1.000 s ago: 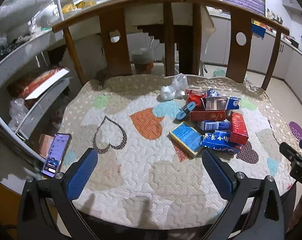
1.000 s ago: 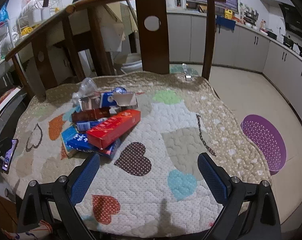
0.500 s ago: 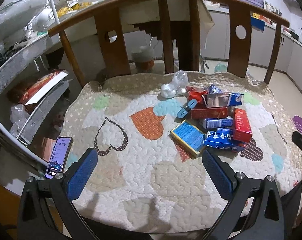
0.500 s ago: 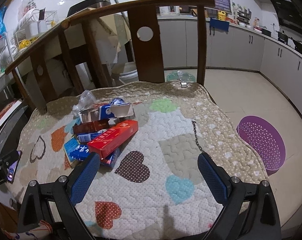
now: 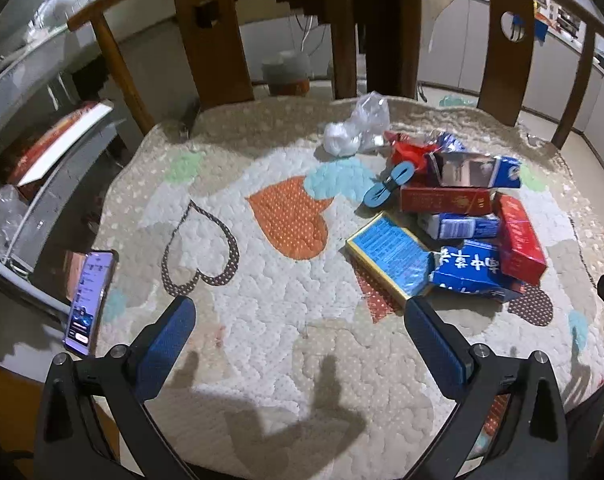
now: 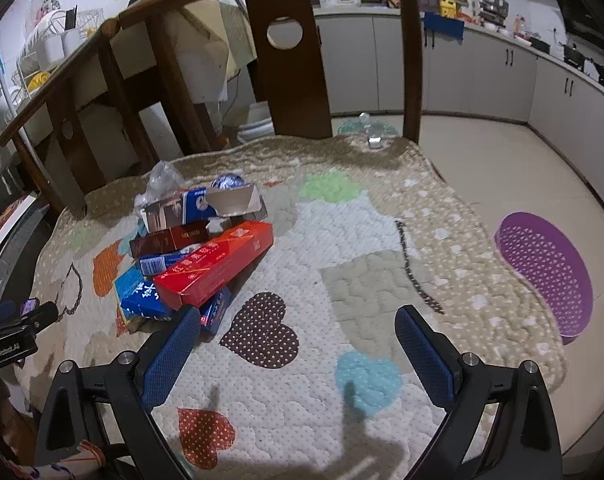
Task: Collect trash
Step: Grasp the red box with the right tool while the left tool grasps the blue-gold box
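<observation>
Both grippers hang empty over a quilted chair cushion [image 5: 262, 320]: left gripper [image 5: 298, 320] jaws spread wide, right gripper [image 6: 298, 328] likewise. Just beyond the right gripper's left finger lies the trash pile: a red carton [image 6: 214, 268] atop blue boxes [image 6: 142, 300], with what looks like a crumpled plastic bag [image 5: 358, 124] behind. A phone [image 5: 88, 296] sits at the cushion's left edge.

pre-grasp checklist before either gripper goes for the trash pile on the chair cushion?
1. Left gripper open, nothing held: ok.
2. Right gripper open, nothing held: ok.
3. Long red cardboard box lies on top of the pile, unobstructed: ok.
4. Right gripper's left finger is close to the torn blue carton; contact: cannot tell.
5. Trash container in view: not ok, none visible.
6. Smartphone on the quilted heart-pattern cushion edge sits apart from the pile: ok.
</observation>
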A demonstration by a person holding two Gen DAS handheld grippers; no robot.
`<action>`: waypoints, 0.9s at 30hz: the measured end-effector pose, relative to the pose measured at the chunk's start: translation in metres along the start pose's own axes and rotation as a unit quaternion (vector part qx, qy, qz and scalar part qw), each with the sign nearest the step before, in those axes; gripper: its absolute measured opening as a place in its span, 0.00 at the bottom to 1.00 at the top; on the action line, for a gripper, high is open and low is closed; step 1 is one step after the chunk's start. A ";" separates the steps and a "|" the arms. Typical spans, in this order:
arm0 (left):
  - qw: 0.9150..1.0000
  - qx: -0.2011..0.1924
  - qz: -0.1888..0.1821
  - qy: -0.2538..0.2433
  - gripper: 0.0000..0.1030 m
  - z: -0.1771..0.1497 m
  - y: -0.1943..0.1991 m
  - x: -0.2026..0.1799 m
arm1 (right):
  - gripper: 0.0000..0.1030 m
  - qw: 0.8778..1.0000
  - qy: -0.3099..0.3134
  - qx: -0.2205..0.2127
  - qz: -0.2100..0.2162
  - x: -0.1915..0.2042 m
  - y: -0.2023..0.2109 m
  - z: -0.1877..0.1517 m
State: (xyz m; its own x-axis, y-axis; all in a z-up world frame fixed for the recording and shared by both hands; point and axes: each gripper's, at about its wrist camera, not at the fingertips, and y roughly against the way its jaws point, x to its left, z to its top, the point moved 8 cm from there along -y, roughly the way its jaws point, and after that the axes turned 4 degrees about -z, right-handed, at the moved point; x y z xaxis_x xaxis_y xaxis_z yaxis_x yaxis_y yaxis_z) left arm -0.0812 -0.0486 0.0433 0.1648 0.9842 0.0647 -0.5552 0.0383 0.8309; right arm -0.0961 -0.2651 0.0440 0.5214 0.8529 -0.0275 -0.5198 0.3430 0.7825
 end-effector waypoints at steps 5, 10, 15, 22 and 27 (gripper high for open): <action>1.000 0.018 -0.013 0.017 1.00 0.001 -0.021 0.007 | 0.96 1.000 0.004 0.021 0.015 0.005 -0.020 0.002; 0.998 0.027 -0.043 0.027 1.00 0.006 -0.036 0.010 | 0.93 0.993 -0.039 0.063 0.093 0.018 -0.047 0.015; 0.996 0.033 -0.074 0.025 1.00 0.013 -0.047 0.001 | 0.87 0.982 -0.066 0.103 0.143 0.045 -0.079 0.027; 0.991 0.040 -0.123 0.028 1.00 0.038 -0.067 -0.013 | 0.70 0.981 -0.059 0.148 0.112 0.064 -0.122 0.029; 0.987 0.094 -0.123 0.048 1.00 0.032 -0.097 -0.018 | 0.50 0.979 -0.065 0.158 0.110 0.053 -0.125 0.027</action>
State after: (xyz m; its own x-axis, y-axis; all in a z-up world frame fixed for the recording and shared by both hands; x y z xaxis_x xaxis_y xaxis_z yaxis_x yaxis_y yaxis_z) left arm -0.0044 -0.0758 -0.0205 0.1929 0.9612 -0.1972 -0.3452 0.2546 0.9033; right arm 0.0146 -0.2736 -0.0379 0.5134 0.8277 0.2265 -0.4047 0.0007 0.9145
